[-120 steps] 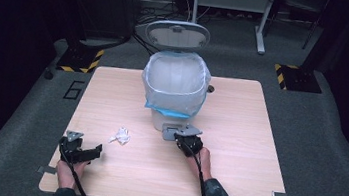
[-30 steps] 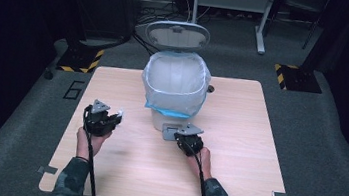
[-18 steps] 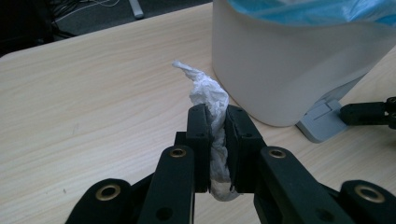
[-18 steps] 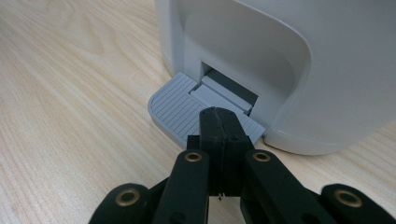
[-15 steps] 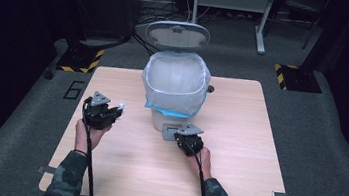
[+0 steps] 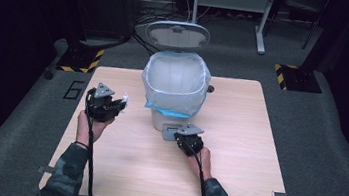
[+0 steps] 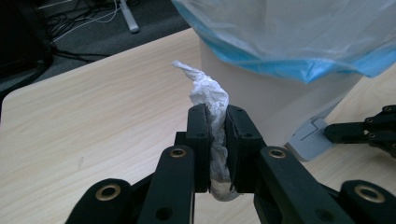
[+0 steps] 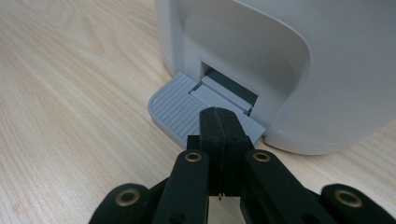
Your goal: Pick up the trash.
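Observation:
A white pedal bin [image 6: 175, 95] lined with a clear and blue bag stands mid-table, its lid [image 6: 178, 34] raised. My left gripper [image 6: 116, 105] hangs above the table to the bin's left, shut on a crumpled white tissue [image 7: 210, 100] that sticks up between its jaws; the same tissue [image 6: 124, 99] shows at its tip from above. My right gripper [image 8: 219, 122] is shut with nothing in it, its jaw tips pressing down on the grey ribbed pedal [image 8: 180, 107] at the bin's foot. From above, that right gripper [image 6: 184, 135] sits in front of the bin.
The wooden table [image 6: 236, 156] has bare room to the right and in front. Beyond its far edge lie dark floor, cables and a stand with yellow-black striped feet [image 6: 293, 75].
My left gripper has risen with the tissue and moved towards the bin. Four seconds ago the tissue lay loose on the table and that gripper was near the front edge. The right gripper has stayed on the pedal.

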A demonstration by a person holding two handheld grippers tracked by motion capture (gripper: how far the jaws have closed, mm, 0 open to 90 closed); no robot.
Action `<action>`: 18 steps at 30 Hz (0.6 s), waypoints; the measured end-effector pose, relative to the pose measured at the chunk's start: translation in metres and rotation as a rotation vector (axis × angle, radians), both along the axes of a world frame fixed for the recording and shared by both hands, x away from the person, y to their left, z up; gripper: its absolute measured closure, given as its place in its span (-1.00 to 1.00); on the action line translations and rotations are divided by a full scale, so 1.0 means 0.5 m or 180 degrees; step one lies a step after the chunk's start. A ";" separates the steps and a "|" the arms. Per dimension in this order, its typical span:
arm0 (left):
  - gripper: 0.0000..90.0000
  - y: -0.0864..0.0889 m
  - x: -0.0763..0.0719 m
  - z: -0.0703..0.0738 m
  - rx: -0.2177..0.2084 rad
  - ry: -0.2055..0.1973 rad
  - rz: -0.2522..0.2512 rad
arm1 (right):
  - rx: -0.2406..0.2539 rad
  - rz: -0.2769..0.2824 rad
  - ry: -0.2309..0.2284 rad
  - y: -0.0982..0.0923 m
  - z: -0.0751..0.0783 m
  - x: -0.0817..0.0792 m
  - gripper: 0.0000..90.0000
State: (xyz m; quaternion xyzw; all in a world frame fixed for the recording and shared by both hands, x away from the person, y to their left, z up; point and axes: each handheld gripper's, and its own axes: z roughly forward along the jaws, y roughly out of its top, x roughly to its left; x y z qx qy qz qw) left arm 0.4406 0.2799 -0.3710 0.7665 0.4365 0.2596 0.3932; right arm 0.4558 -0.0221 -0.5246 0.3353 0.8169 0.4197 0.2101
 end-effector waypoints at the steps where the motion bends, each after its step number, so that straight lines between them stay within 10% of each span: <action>1: 0.80 -0.002 0.001 0.003 0.0006 -0.0016 0.0002 | -0.0027 0.0002 -0.0015 -0.001 0.000 0.001 1.00; 18: 0.80 -0.026 0.027 0.077 0.0078 -0.0162 -0.0112 | -0.0025 -0.0010 -0.0014 -0.001 0.000 0.001 1.00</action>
